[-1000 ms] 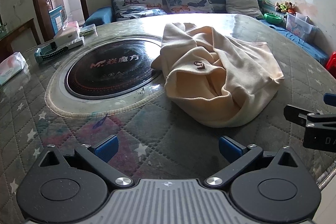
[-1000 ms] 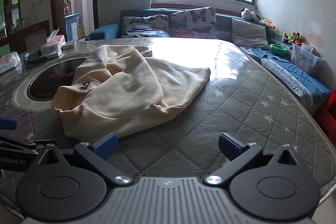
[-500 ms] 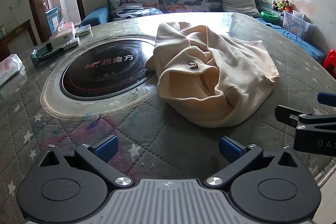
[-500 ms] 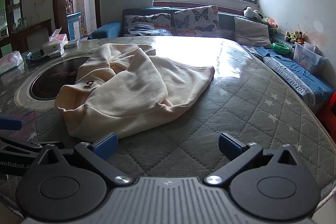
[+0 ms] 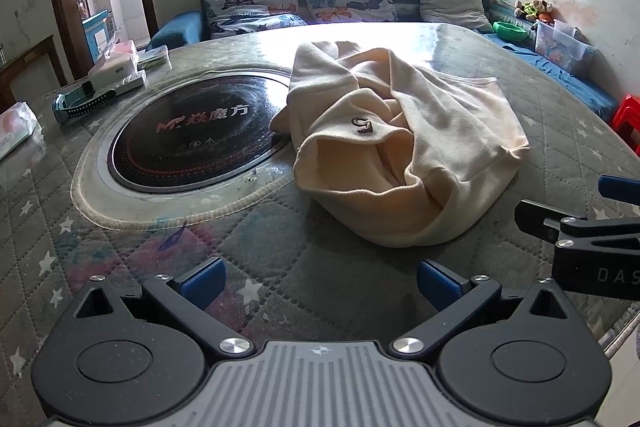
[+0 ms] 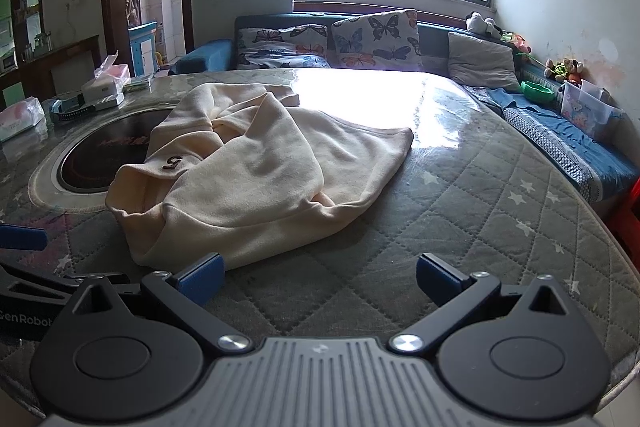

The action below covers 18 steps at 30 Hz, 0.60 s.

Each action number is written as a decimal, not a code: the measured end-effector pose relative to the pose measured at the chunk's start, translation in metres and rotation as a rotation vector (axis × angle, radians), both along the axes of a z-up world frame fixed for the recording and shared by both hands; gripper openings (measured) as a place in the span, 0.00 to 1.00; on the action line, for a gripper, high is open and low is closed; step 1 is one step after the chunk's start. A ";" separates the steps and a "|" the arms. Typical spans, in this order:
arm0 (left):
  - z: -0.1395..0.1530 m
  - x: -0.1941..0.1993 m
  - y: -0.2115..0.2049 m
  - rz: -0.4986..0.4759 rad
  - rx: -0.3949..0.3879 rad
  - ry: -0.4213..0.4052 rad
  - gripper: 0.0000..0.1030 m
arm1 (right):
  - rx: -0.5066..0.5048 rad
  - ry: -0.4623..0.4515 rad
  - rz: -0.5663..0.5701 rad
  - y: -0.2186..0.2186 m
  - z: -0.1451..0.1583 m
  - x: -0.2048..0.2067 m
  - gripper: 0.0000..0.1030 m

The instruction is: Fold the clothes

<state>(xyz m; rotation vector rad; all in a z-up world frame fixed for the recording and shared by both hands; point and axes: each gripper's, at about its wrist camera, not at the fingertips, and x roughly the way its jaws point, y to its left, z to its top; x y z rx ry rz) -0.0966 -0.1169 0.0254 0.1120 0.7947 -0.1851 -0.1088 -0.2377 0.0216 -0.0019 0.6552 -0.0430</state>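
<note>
cream fleece garment lies bunched on the table, both claws spread and empty

your soft cream fleece garment with a small dark "5" patch (image 5: 404,143) lies in a loose heap on the round quilted grey table cover with star print (image 5: 280,267), its far-left part draped just over the rim of the round black glass cooktop set into the table (image 5: 184,139). it is not flat and not folded square: layers overlap, one opening gapes toward you, and a hem runs out to the right in the right wrist view.

your left gripper (image 5: 318,281) hangs spread wide, blue pads apart, nothing between them, short of the near edge of the cloth. your right gripper (image 6: 318,277) is spread just as wide and empty too; its left pad sits just beside the near fold of the garment, and i cannot tell whether it touches.

judge the cloth as light, thick and limp. it should sag and slide rather than hold a shape, and the smooth cover under it gives little grip, so a one-sided pull would likely drag the whole heap. take hold at a seamed edge, the hem or the cuff-like rim of the opening, where the fabric is doubled, and pinch a single layer rather than the pile. keep it off the cooktop glass.
</note>
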 end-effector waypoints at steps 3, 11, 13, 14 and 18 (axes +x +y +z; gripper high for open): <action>0.000 0.000 0.000 0.000 0.000 -0.001 1.00 | -0.001 0.003 -0.001 0.000 -0.001 0.001 1.00; 0.003 0.003 0.000 0.002 0.007 -0.003 1.00 | -0.004 0.008 0.000 0.001 0.001 0.003 1.00; 0.004 0.004 0.000 0.003 0.009 -0.005 1.00 | -0.004 0.008 0.001 0.001 0.002 0.004 1.00; 0.004 0.005 0.000 0.003 0.010 -0.005 1.00 | -0.004 0.008 0.001 0.001 0.002 0.005 1.00; 0.006 0.006 0.000 0.002 0.015 -0.008 1.00 | -0.005 0.007 0.001 0.002 0.004 0.007 1.00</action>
